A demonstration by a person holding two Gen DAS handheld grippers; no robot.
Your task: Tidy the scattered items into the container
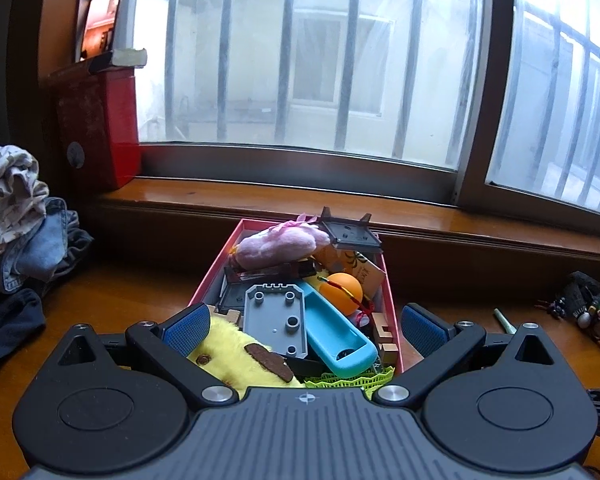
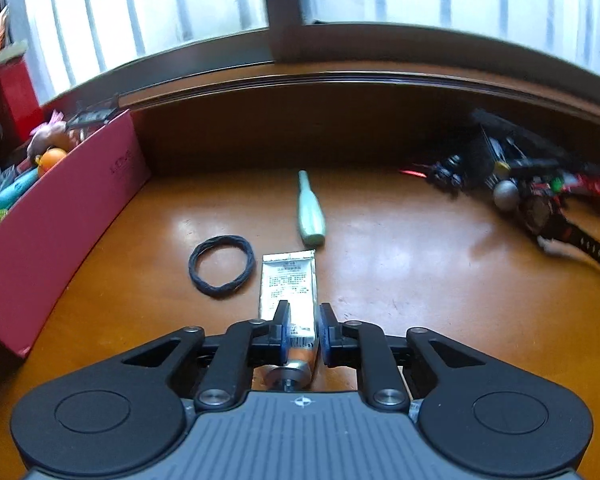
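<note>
A wooden table (image 2: 400, 240) runs ahead of both grippers to a raised window sill (image 1: 260, 200) along its far edge. Ahead and to the right of the right gripper (image 2: 303, 322) the tabletop lies open, up to a dark tangle of trinkets (image 2: 520, 184) at far right. The red box (image 2: 56, 224) stands to that gripper's left; the left gripper (image 1: 304, 326) hovers over its near end, jaws spread wide and empty. The box is heaped: yellow plush (image 1: 240, 356), grey plastic plate (image 1: 276, 320), blue case (image 1: 336, 336), orange ball (image 1: 342, 290), pink plush (image 1: 280, 244). The right gripper's jaws sit narrowly either side of a silver tube (image 2: 288, 284); whether they pinch it is unclear. A black hair tie (image 2: 221, 265) lies just left of the tube, a green bottle-shaped piece (image 2: 310, 212) just beyond.
</note>
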